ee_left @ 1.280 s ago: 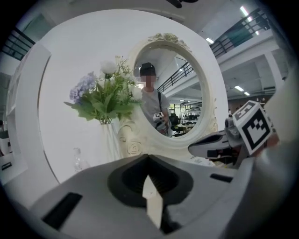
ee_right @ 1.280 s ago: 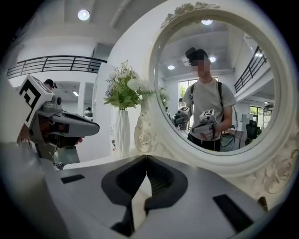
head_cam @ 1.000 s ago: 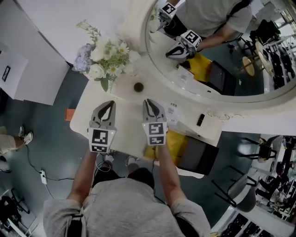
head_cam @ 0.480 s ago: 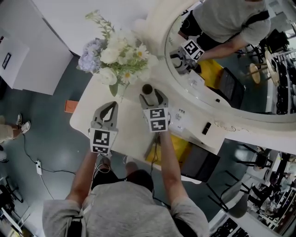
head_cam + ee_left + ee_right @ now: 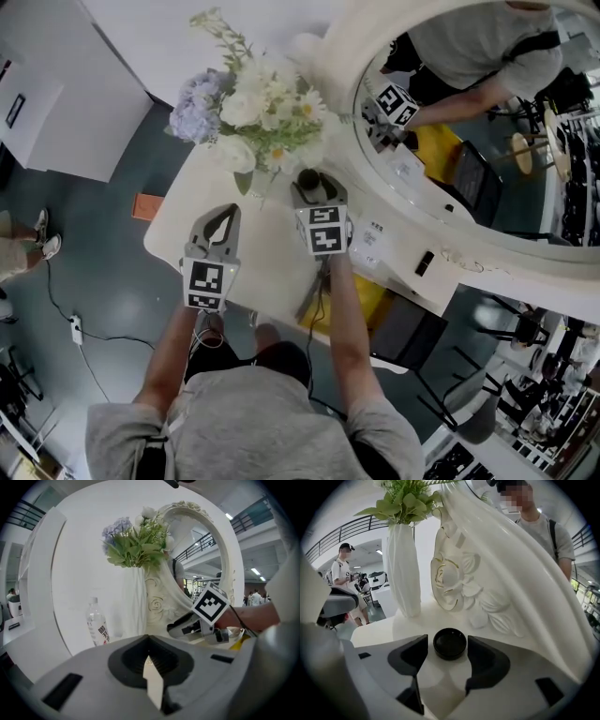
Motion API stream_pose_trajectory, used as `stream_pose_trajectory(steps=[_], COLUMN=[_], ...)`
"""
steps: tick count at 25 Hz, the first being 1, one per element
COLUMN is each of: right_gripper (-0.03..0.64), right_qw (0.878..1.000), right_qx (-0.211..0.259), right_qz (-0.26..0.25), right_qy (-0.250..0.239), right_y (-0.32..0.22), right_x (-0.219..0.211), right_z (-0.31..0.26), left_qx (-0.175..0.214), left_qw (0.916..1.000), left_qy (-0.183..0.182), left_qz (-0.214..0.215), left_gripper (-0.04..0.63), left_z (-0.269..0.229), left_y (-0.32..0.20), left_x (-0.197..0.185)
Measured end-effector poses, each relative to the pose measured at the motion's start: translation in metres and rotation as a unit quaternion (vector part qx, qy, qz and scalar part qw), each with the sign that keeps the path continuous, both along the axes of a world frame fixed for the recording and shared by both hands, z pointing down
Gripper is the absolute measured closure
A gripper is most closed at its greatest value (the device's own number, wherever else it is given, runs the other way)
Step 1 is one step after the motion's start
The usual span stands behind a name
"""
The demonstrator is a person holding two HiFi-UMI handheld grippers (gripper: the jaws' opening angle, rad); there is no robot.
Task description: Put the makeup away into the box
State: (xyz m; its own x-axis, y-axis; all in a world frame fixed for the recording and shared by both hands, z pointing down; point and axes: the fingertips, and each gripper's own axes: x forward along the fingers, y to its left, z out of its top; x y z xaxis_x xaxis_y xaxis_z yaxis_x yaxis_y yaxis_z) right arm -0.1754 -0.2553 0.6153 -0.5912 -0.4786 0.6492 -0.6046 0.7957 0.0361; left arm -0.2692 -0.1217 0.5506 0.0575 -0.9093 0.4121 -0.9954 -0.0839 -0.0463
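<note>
1. Desk point(image 5: 267, 258): white, with a white ribbed vase point(image 5: 402, 569) of flowers point(image 5: 258, 112) set towards its back edge. All positions below are referred to that vase.

2. Makeup: one small round black jar point(image 5: 450, 644) stands upright on the desk. It is near the vase on the mirror side and a little closer to the person. The carved foot of the mirror frame point(image 5: 457, 581) stands just behind it. No box can be identified from where I stand.

3. Right hand-held gripper point(image 5: 314, 185): it is lowered to the desk beside the vase and angled downward. Its jaws have just been opening and now stand wide apart, with the jar between the two tips. A narrow gap appears on each side of the jar, and the pads are not pressing on it.

4. Left hand-held gripper point(image 5: 220, 216): it is held over the desk on the person's side of the vase, well apart from the jar. Its jaws are closed together with nothing between them.

5. Other items: a clear plastic bottle point(image 5: 97, 627) stands beside the vase on the side away from the mirror. The oval mirror point(image 5: 469, 112) reflects the person and the right hand-held gripper.
</note>
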Motion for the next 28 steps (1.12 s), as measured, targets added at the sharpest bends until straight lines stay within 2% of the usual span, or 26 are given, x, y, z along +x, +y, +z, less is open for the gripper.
stream_pose_trajectory(steps=[6,9,21,28], right_gripper=[0.35,0.388,0.393,0.393], right_qw=[1.0,1.0,1.0,1.0], right_qx=[-0.004,-0.001,0.004,0.026], right_qz=[-0.007,-0.011,-0.008,0.007], right_qy=[0.009,0.012,0.01,-0.012], right_y=[0.003,0.003,0.005,0.013], right_x=[-0.003,-0.003,0.0,0.012], right_z=[0.001,0.0,-0.002,-0.03], left_qx=[-0.002,-0.004,0.002,0.012], left_qw=[1.0,1.0,1.0,0.9997], left_qy=[0.002,0.001,0.003,0.0], left_qz=[-0.001,0.001,0.007,0.021], left_gripper=[0.595,0.595,0.594,0.595], left_z=[0.002,0.003,-0.002,-0.014], left_y=[0.004,0.006,0.01,0.011], left_x=[-0.004,-0.004,-0.003,0.006])
